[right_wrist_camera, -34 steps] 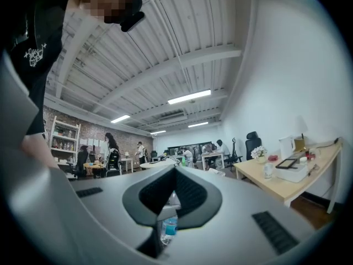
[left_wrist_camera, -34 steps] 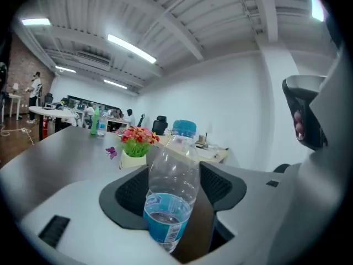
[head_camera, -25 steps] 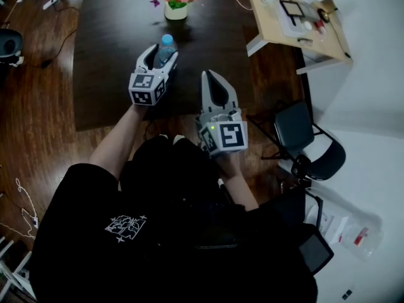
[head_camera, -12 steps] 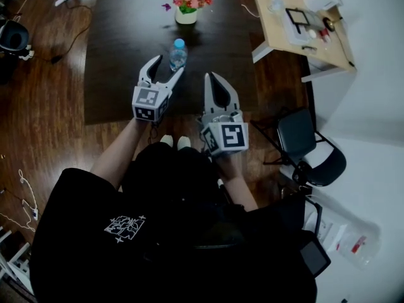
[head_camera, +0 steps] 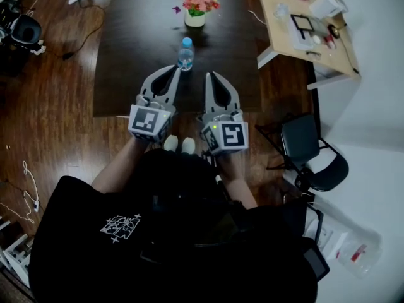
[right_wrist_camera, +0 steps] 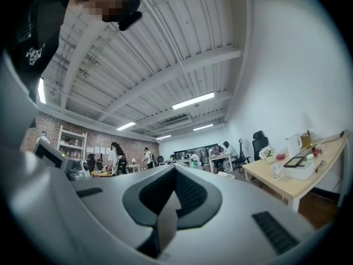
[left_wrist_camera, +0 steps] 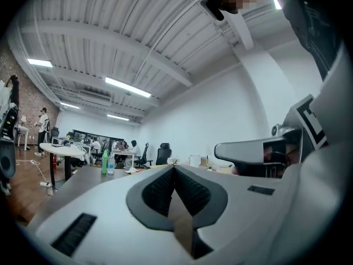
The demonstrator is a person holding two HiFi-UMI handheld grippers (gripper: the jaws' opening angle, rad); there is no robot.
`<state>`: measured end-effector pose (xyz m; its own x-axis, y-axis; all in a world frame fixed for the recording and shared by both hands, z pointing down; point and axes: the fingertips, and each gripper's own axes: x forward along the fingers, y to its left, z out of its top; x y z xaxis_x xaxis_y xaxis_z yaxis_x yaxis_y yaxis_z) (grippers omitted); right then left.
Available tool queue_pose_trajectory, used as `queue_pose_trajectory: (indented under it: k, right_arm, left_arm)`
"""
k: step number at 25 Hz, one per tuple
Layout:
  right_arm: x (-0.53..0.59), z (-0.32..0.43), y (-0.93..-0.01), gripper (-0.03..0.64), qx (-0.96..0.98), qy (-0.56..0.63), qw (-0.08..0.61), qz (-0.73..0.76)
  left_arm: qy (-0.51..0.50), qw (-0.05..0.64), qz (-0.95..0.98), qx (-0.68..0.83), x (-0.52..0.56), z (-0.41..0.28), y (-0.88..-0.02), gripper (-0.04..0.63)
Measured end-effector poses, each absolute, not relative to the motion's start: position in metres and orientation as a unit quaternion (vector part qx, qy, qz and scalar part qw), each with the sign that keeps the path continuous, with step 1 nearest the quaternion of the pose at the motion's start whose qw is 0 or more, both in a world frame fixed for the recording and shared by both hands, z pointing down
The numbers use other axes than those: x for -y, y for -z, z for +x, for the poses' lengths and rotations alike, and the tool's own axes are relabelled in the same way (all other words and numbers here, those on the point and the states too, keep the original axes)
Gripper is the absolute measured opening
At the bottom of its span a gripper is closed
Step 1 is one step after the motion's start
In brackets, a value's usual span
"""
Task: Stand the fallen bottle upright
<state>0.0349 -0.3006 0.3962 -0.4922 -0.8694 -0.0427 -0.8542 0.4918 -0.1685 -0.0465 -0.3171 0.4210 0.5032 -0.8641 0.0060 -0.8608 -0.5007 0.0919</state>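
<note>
The dark table point(head_camera: 126, 43) is stretching out ahead of both my claws, which are showing over its near edge in the head view. Beyond my right claw point(head_camera: 210, 76) and off to its outer side a light wooden desk point(head_camera: 315, 43) is standing, cluttered with small things too tiny for me to name. A black chair point(head_camera: 312, 150) is sitting behind that same claw, well apart from it. I am holding my left claw point(head_camera: 175, 69) level beside the right one. Its jaws have just been closing and are now meeting tip to tip with nothing between them. The right claw's jaws are pressing together too, and they are gripping nothing. Each claw's cube is showing black-and-white square markers, patterns only, no words. A white pot of pink and red flowers point(head_camera: 196, 14) is standing farther along the table, past both claws. The bottle point(head_camera: 185, 54), clear with a blue cap, is standing upright just beyond my left claw's tips, slightly toward the right claw. Its label is looking too small for me to read.
</note>
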Motion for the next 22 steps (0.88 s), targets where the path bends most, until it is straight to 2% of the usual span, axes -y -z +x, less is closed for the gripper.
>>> queue_pose_trajectory:
  k: [13,22]
  right_arm:
    - [0.257,0.052,-0.391,0.023,-0.870,0.058,0.075,-0.483]
    - [0.184,0.035,-0.377,0.023,-0.869,0.033,0.075,-0.488]
  left_arm:
    - [0.029,0.024,0.849,0.527,0.267,-0.038,-0.399,-0.006]
    - [0.047,0.008,0.851,0.523,0.195,-0.055,-0.384,-0.006]
